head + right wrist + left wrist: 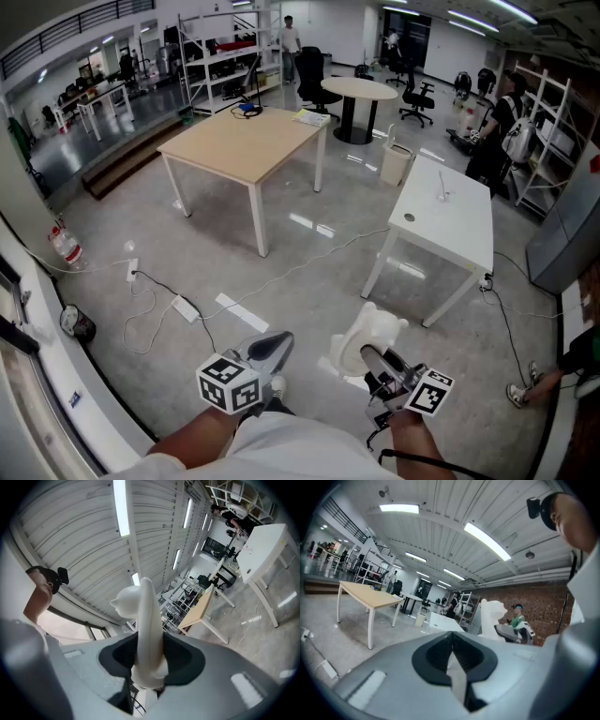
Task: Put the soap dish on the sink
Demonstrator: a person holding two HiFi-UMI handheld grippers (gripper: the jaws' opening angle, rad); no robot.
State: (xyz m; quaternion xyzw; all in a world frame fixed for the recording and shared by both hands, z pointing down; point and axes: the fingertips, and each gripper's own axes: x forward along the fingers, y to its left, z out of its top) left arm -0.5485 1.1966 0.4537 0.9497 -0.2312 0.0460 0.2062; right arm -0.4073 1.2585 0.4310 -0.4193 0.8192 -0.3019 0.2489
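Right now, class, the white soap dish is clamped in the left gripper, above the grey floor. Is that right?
No. The soap dish is clamped in the right gripper, not the left; the right gripper view shows its jaws pressing on it. The left gripper is shut on nothing. The dish is above the grey floor.

Left tool point(279, 342) grey, marker cube point(228, 382) black-white, shirt point(281, 448) white.
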